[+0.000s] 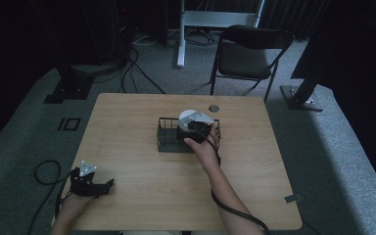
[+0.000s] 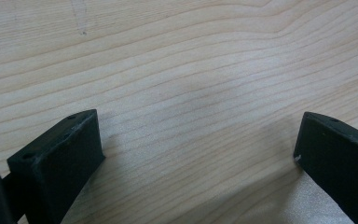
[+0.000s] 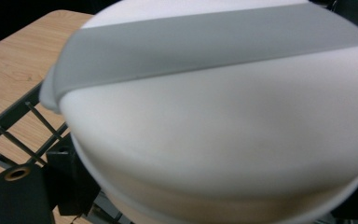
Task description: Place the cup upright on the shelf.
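White round object (image 3: 223,121) (grey-striped) sits gripped in the right gripper's (image 1: 196,128) fingers over the wire basket (image 1: 165,142); left gripper (image 1: 90,183) fingers spread wide on the surface (image 1: 142,181).

Looked like a lab/recording studio: black curtains (image 1: 357,58), floor cables (image 1: 132,63), rig stands (image 1: 68,83), folding chair (image 1: 247,54), lone wooden tabletop (image 1: 142,196).
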`<state>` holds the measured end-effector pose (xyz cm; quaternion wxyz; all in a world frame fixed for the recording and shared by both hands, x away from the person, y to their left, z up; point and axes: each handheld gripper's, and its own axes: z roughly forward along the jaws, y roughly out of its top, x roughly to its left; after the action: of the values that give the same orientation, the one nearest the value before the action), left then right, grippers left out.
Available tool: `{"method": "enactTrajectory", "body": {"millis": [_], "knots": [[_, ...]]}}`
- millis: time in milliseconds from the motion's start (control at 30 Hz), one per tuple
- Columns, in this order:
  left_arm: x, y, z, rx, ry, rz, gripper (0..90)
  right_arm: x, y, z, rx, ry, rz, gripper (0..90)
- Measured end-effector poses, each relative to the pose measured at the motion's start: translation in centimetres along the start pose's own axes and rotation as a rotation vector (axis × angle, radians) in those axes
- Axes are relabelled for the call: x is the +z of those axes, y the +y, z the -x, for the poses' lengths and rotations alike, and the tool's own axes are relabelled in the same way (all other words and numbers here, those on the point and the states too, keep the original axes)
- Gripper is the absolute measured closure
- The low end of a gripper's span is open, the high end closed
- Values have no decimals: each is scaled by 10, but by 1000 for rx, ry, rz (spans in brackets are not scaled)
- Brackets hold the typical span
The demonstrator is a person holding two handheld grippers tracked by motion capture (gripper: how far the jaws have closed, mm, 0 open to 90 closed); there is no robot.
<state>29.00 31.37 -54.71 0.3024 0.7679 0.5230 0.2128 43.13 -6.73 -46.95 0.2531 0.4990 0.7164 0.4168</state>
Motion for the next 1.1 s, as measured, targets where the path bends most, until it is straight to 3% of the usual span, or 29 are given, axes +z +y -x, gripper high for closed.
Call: {"method": "enactTrajectory", "body": {"millis": [200, 400, 567, 733, 1100], "knots": [[0, 0, 0, 0, 0, 0, 12, -4, -1, 3, -17, 5, 0, 111], [0, 0, 0, 0, 0, 0, 12, -6, -4, 4, -34, -19, 14, 111], [0, 0, 0, 0, 0, 0, 12, -11, -6, 5, -16, 6, 33, 111], [0, 0, 0, 0, 0, 0, 12, -15, -9, 6, -29, 28, 58, 110], [0, 0, 0, 0, 0, 0, 12, -25, -14, 8, -41, 27, 88, 110]]}}
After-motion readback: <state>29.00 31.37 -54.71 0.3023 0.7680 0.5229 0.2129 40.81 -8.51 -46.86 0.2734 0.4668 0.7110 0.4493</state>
